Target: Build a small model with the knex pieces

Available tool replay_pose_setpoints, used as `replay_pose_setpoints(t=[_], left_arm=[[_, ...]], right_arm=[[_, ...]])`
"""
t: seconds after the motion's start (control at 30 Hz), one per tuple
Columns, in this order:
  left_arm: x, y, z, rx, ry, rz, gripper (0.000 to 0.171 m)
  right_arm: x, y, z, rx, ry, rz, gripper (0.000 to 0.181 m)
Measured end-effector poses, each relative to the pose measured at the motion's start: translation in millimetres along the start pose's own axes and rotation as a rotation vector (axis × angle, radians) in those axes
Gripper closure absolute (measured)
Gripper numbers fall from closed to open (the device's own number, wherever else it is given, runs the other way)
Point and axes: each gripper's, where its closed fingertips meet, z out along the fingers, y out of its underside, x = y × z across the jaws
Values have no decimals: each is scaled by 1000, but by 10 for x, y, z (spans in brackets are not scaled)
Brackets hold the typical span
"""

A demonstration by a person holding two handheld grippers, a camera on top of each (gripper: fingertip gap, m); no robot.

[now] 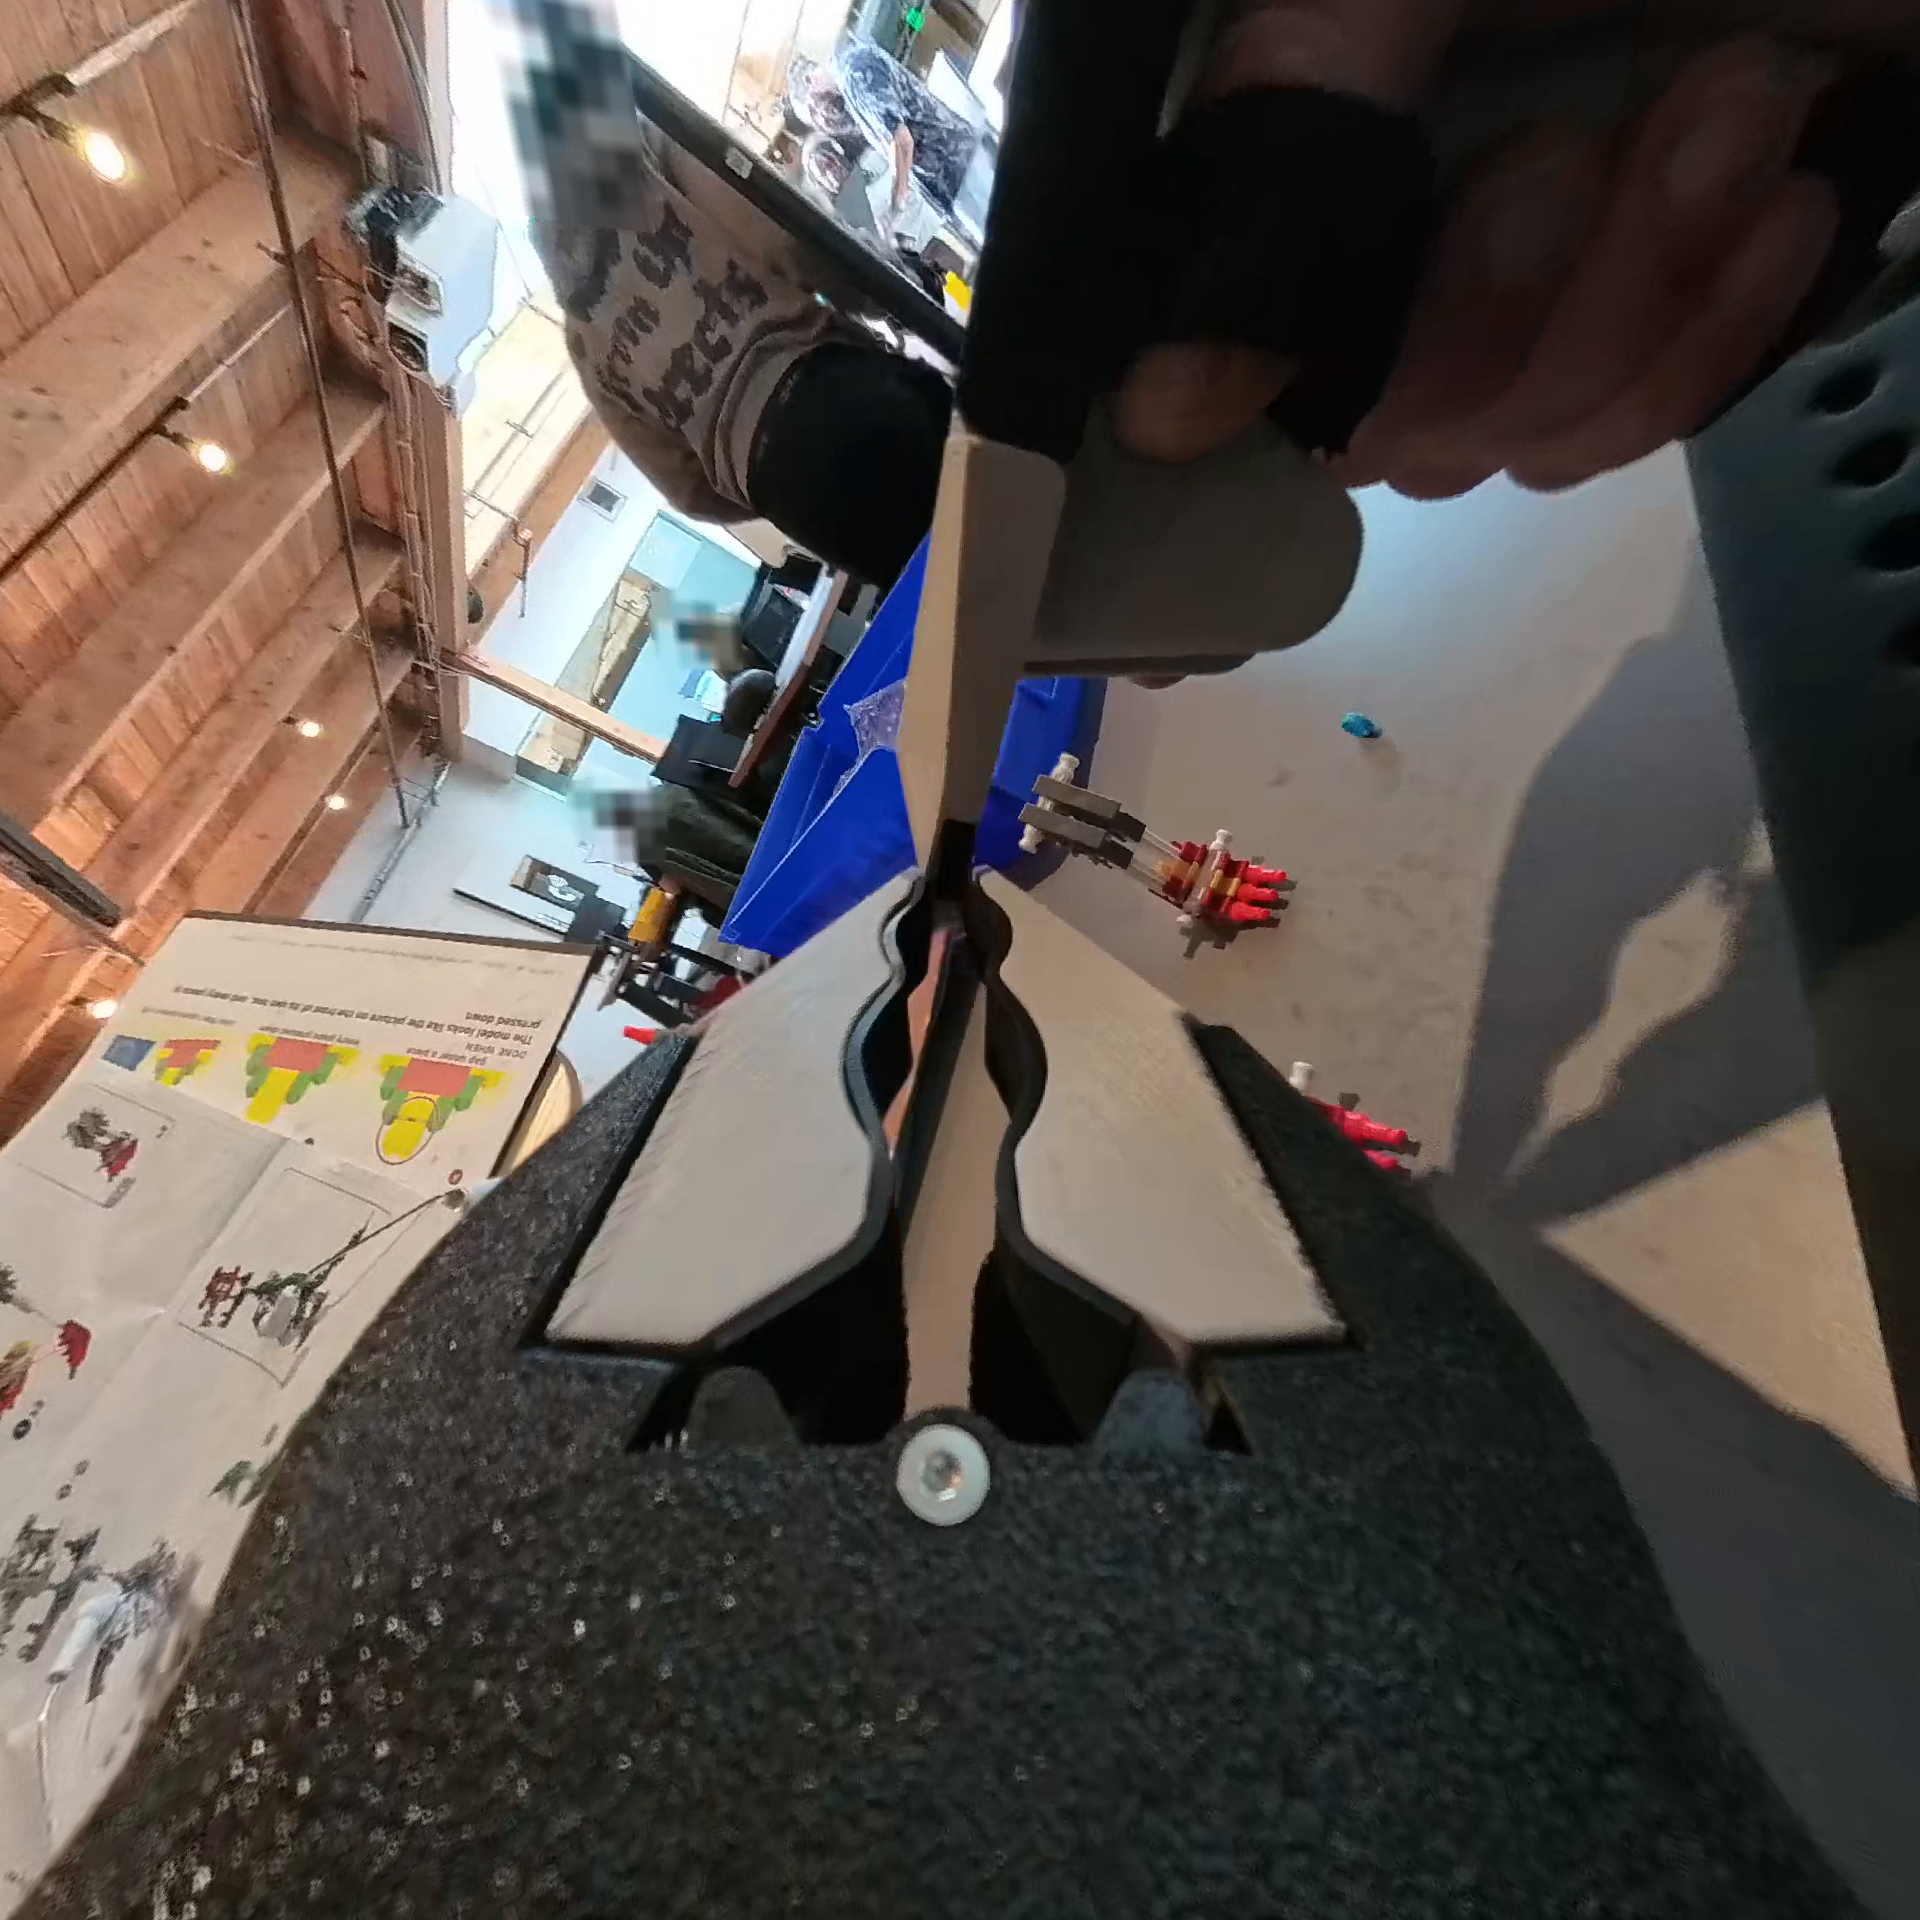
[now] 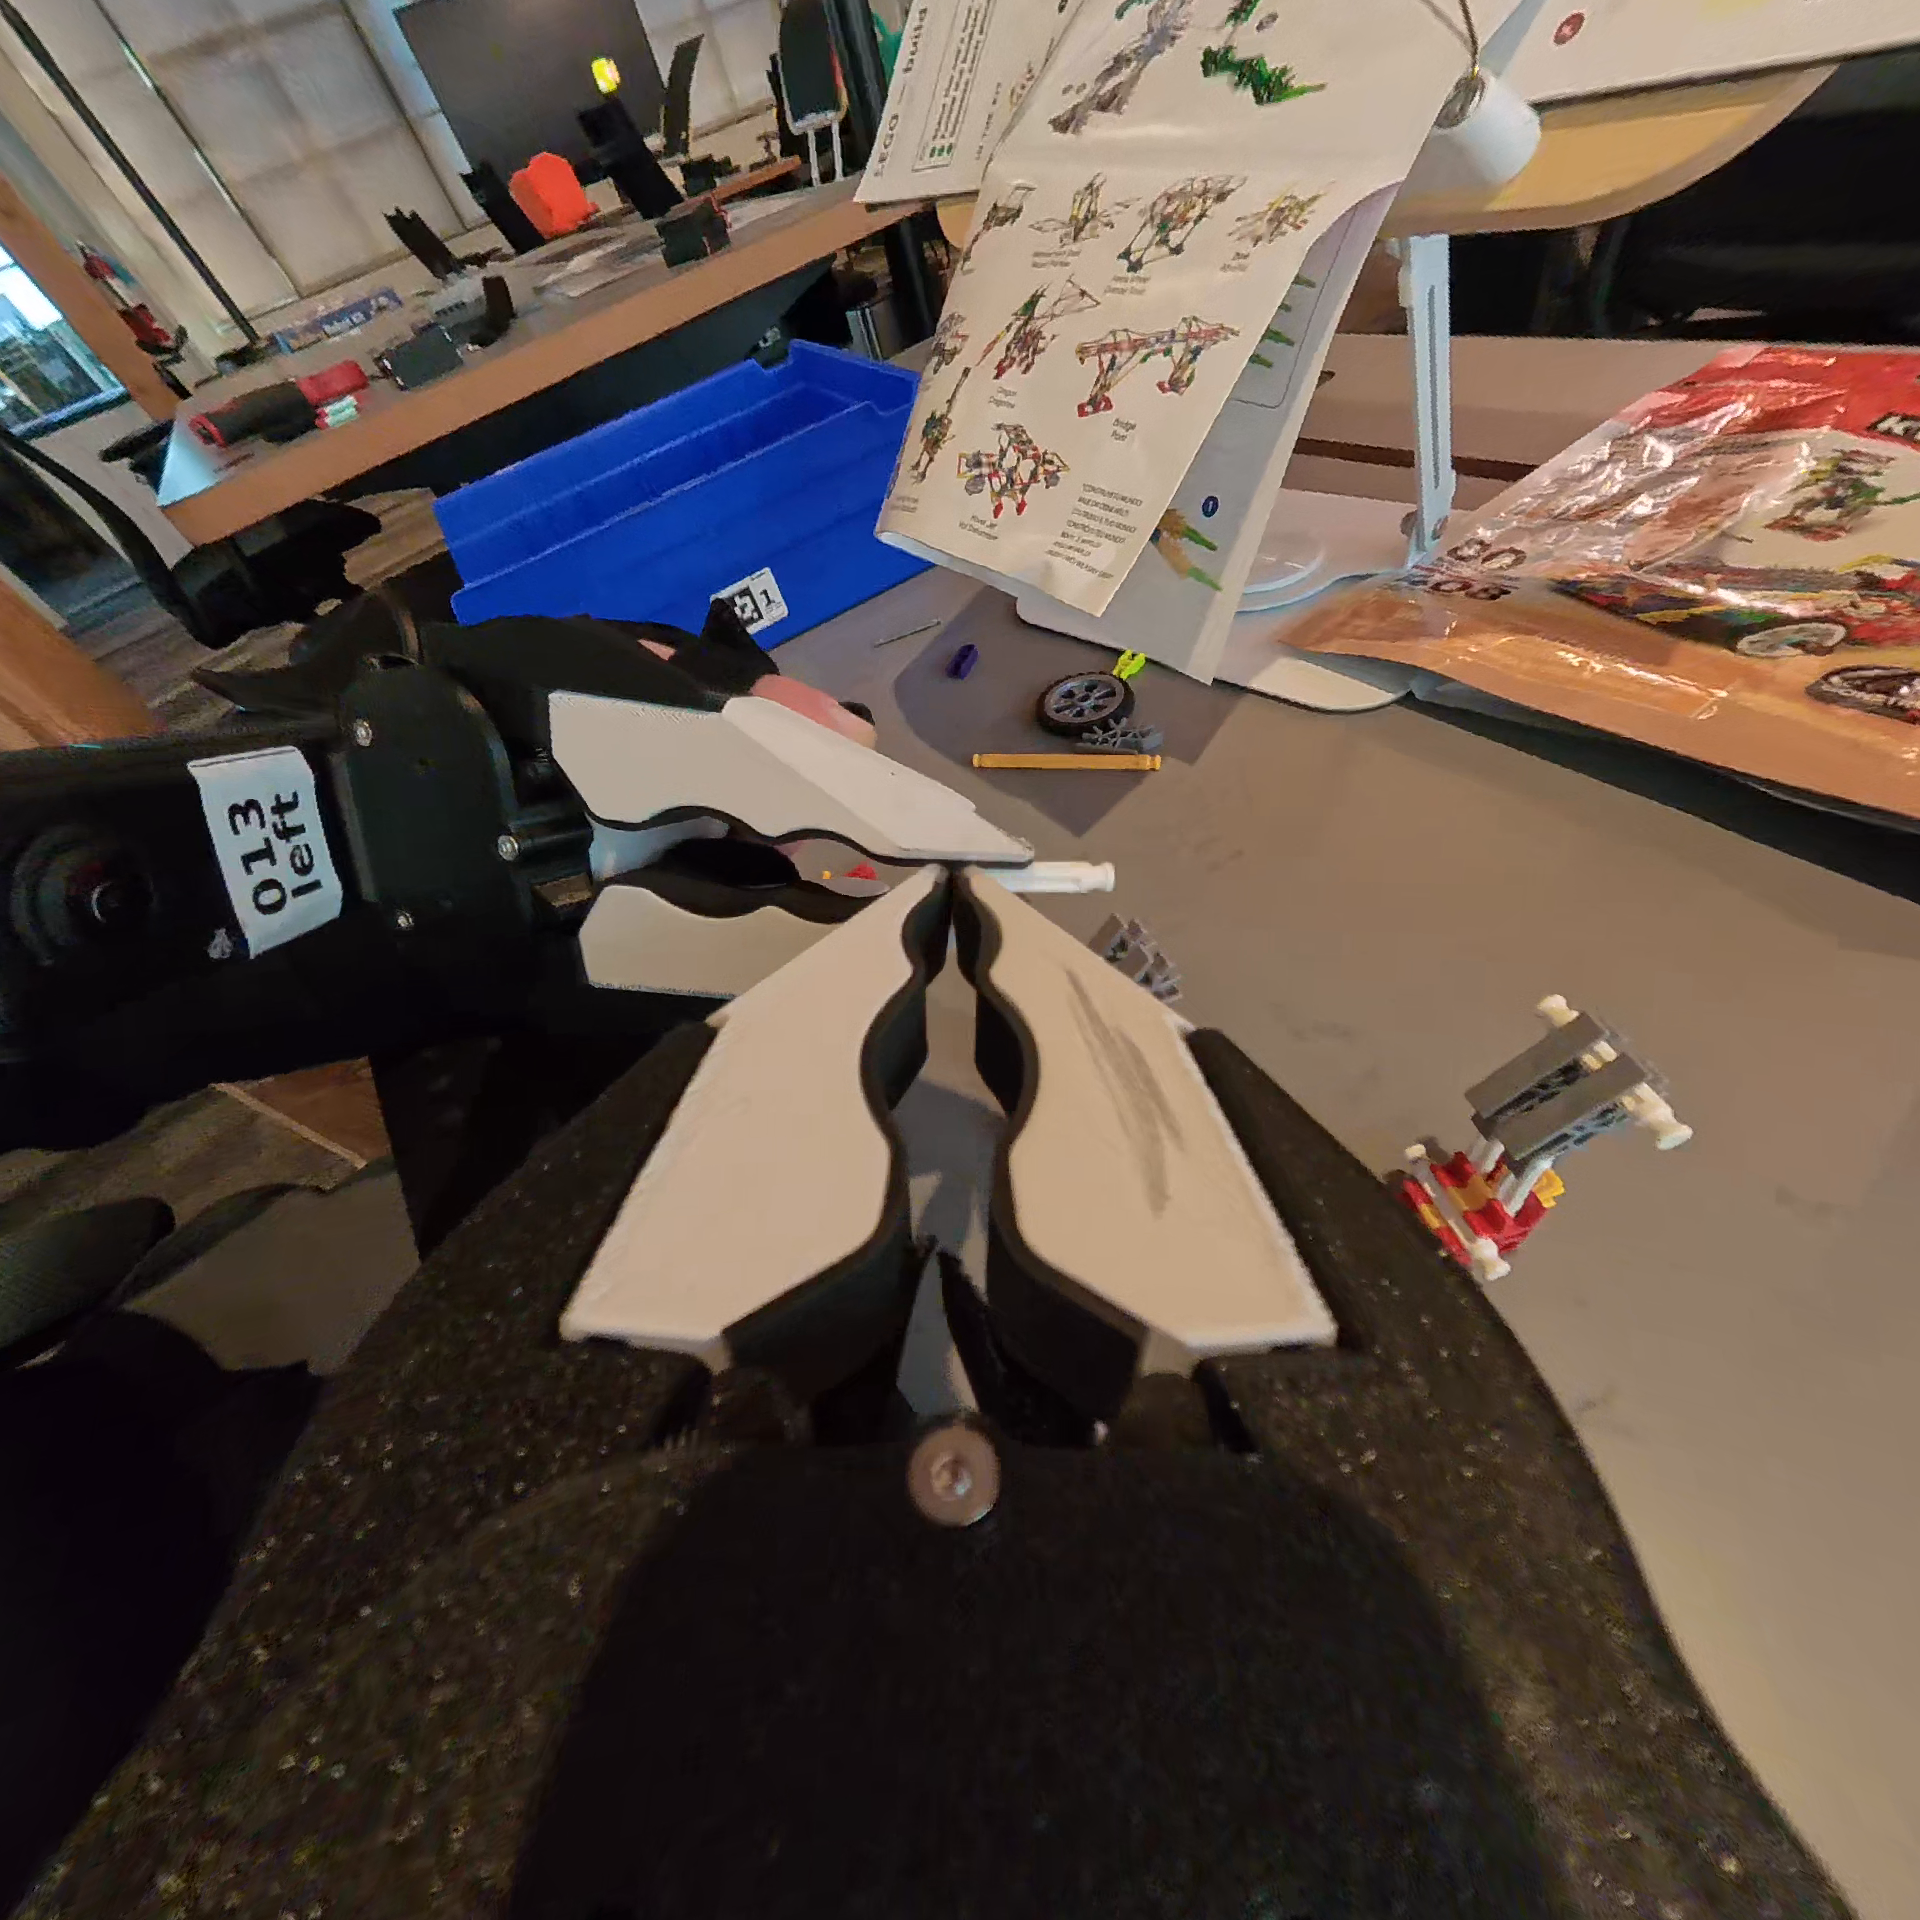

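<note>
In the right wrist view my left gripper [image 2: 997, 868] comes in from the left, shut on a short white rod [image 2: 1060, 878] whose end sticks out to the right of its tips. My right gripper [image 2: 948, 883] is shut, its pads together right at the left gripper's tips and in front of the rod. In the left wrist view my left gripper [image 1: 951, 883] is nearly closed. The right gripper's fingers [image 1: 956, 675] stand edge-on against its tips and hide the rod. A small model of grey, white, red and yellow pieces [image 2: 1527, 1143] lies on the grey table [image 2: 1455, 883] to the right.
A blue bin [image 2: 675, 488] stands at the back left. An instruction sheet [image 2: 1122, 312] hangs on a white stand. A printed bag [image 2: 1662, 540] lies at the right. A wheel [image 2: 1086, 701], a yellow rod [image 2: 1065, 762], a purple piece [image 2: 963, 660] and grey connectors [image 2: 1143, 956] lie loose. The grippers are tip to tip, or close to it.
</note>
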Motion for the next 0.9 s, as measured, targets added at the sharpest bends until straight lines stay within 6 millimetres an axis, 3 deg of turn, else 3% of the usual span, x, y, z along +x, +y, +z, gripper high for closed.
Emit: replay_pose_setpoints(t=[0.33,0.43,0.5,0.57,0.67,0.77,0.87,0.9], left_arm=[[-86,-91,-19,58,-13,25,167],[-88,-160,-64,103,1,-1,167],[-93,-211,-98,142,15,-32,167],[-99,-296,-150,199,37,-71,167],[-121,-471,-269,293,56,-114,167],[-130,-641,-397,377,94,-172,167],[-147,-765,-496,437,115,-207,167],[-123,-797,-514,451,134,-217,167]], right_arm=[[-12,-108,-65,86,-46,-12,181],[59,-194,-167,142,-13,-13,180],[109,-219,-231,155,-26,-1,154],[78,-202,-254,151,-106,29,148],[-24,-173,-249,146,-249,88,148],[-259,-206,-324,197,-452,105,156],[-431,-156,-386,202,-563,86,181],[-461,-144,-393,209,-569,73,181]])
